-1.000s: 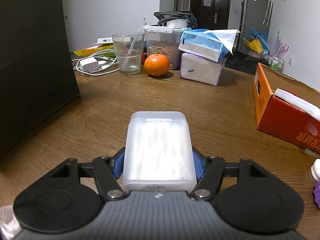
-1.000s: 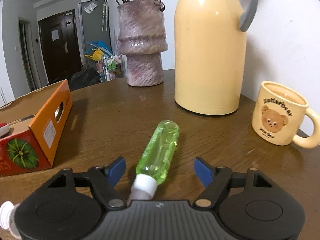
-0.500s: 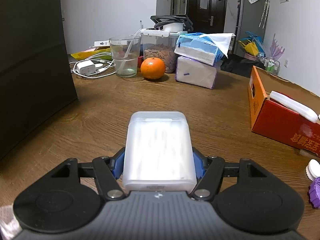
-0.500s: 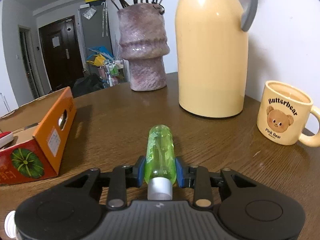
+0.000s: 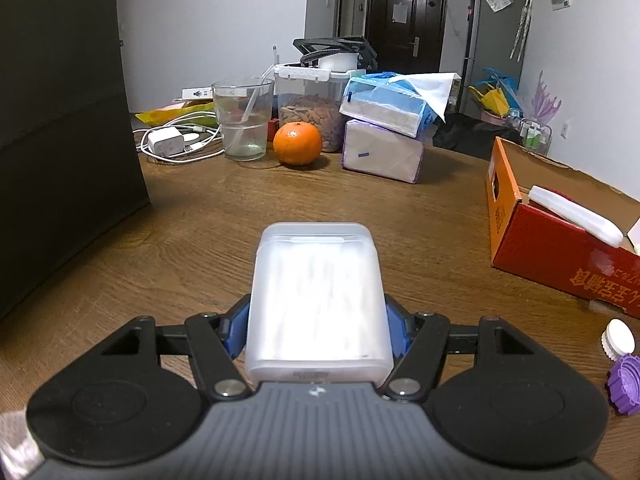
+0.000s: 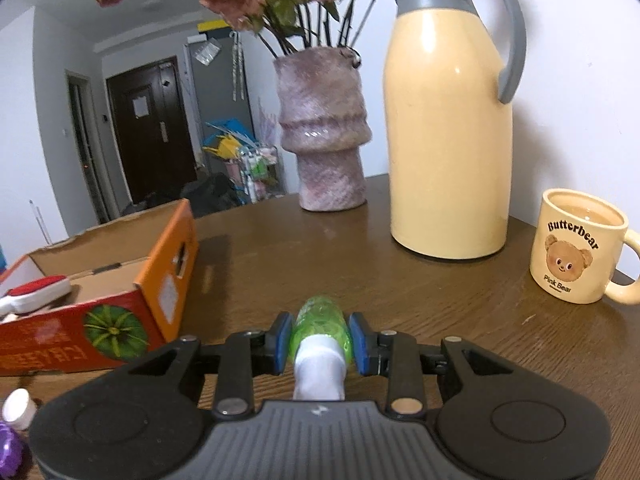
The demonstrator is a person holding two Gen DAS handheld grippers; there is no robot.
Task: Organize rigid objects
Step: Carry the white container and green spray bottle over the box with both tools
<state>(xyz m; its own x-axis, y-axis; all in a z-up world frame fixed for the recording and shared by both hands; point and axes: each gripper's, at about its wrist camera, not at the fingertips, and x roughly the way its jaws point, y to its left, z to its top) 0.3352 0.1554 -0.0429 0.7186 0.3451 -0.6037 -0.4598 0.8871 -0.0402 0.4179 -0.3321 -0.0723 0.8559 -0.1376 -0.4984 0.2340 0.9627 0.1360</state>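
The green bottle (image 6: 320, 326), clamped near its white cap between our right gripper (image 6: 320, 344) pads above the near table, could pivot and slip on its way to the orange box (image 6: 160, 280) at left, while our left gripper (image 5: 316, 332) grips the translucent case (image 5: 316, 300).

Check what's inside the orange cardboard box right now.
In the orange cardboard box, the right wrist view shows a white item with a red top at the near end and bare cardboard floor beyond. Its front wall hides the lowest part, and both views crop the near end.
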